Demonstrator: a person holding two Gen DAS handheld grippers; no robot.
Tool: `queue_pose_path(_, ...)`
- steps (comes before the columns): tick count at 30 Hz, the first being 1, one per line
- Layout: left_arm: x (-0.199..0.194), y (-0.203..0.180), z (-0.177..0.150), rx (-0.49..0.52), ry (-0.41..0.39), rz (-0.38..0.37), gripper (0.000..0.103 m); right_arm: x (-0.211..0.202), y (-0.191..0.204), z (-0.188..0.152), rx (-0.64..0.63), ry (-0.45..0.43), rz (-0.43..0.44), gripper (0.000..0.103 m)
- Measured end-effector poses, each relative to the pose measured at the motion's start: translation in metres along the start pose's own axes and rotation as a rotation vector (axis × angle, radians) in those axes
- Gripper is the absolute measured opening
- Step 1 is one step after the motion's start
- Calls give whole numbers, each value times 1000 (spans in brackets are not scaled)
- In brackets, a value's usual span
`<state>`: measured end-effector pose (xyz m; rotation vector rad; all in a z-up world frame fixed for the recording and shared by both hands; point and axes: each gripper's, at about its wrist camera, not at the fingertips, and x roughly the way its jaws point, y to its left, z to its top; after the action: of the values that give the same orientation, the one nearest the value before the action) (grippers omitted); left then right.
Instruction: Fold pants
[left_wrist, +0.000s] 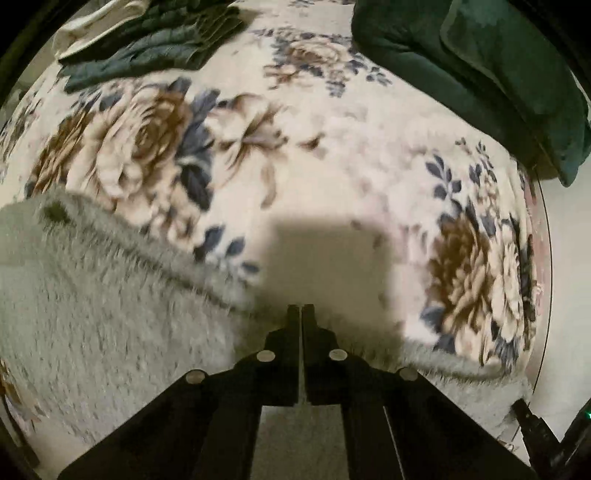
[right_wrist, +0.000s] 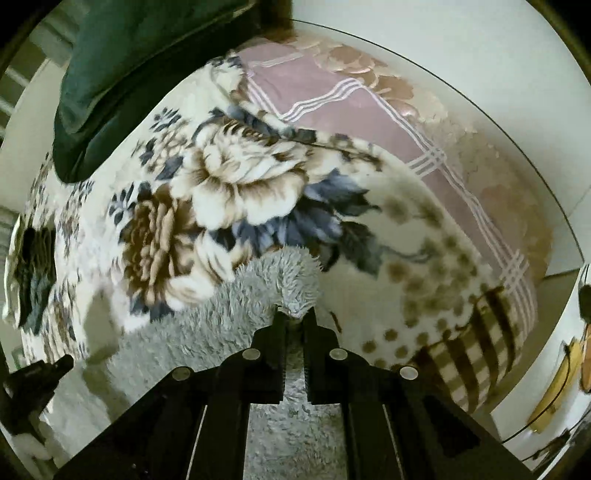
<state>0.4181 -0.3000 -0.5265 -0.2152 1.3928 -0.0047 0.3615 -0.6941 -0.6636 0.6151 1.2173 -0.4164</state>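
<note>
The fuzzy grey pants (left_wrist: 92, 314) lie on a floral blanket (left_wrist: 332, 129) on the bed. In the left wrist view they spread across the lower left and run under my left gripper (left_wrist: 300, 309), whose jaws are closed together above the fabric's edge with nothing visibly between the tips. In the right wrist view my right gripper (right_wrist: 297, 314) is shut on a tuft of the grey pants (right_wrist: 280, 280), which bunches up just beyond the fingertips and shows in the gap between the fingers. The left gripper's tip shows at the lower left of the right wrist view (right_wrist: 55, 365).
A dark green pillow (left_wrist: 480, 74) lies at the far right of the bed and also shows in the right wrist view (right_wrist: 129, 66). Folded dark and cream clothes (left_wrist: 147, 40) are stacked at the far left. A pink sheet (right_wrist: 351, 110) and the bed's edge lie to the right.
</note>
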Motion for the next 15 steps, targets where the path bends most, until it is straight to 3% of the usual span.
queue_pose_path(3,11,-1,12,43,22,42,2,20,-1,5,0,98,13,11)
queue_pose_path(5,7,-4,8,85,20,66,2,19,-3,4,9,147,38,30)
queue_pose_path(7,-3,1,-2,108,-14,83,5,0,9,0,-46,104,73,44)
queue_pose_path(8,-9,8,-8,111,-27,104,15,-9,21,-2,-95,92,103,50)
queue_pose_path(10,-15,22,-23,118,-57,138,51,-15,61,-9,-255,127,162,54)
queue_pose_path(11,-17,28,-29,113,-64,156,87,-12,86,-13,-358,159,169,54)
queue_pose_path(12,-19,37,-36,98,-74,180,96,-6,114,-18,-470,187,166,54)
queue_pose_path(15,-18,63,-46,43,-77,217,96,27,181,-37,-738,239,92,54)
